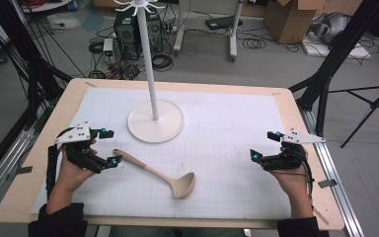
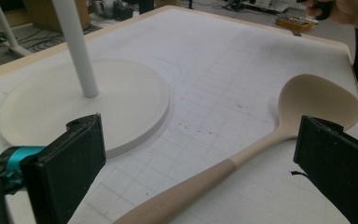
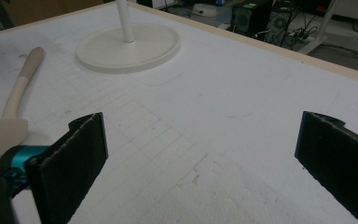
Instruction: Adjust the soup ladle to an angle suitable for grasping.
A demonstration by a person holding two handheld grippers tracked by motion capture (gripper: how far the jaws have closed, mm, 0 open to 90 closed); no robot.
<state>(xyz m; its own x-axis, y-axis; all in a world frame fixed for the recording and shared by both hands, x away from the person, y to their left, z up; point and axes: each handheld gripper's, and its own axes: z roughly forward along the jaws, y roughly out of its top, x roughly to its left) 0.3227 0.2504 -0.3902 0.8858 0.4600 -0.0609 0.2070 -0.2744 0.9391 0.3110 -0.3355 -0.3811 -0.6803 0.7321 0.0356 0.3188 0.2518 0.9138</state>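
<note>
On our worktop [image 1: 39,197], covered by one white gridded mat [image 1: 227,143], we count one beige ladle [image 1: 158,173] left of centre and one white stand [image 1: 155,121] farther back. Our left gripper [image 1: 109,147] holds its fingers wide at the ladle's handle end without touching it, while our right gripper [image 1: 264,145], well apart at the right, also holds its fingers wide and empty.

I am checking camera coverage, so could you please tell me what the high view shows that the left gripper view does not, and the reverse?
High view alone: the whole table, both hand-held grippers from above, the left hand-held gripper beside the ladle's handle end and the right hand-held gripper off to the right, both open, plus the stand's hooks and the cluttered floor.

Left gripper view alone: its own black pads astride the handle without touching it, seen close.

Both: the beige ladle lying on the gridded mat, and the white stand's round base.
</note>
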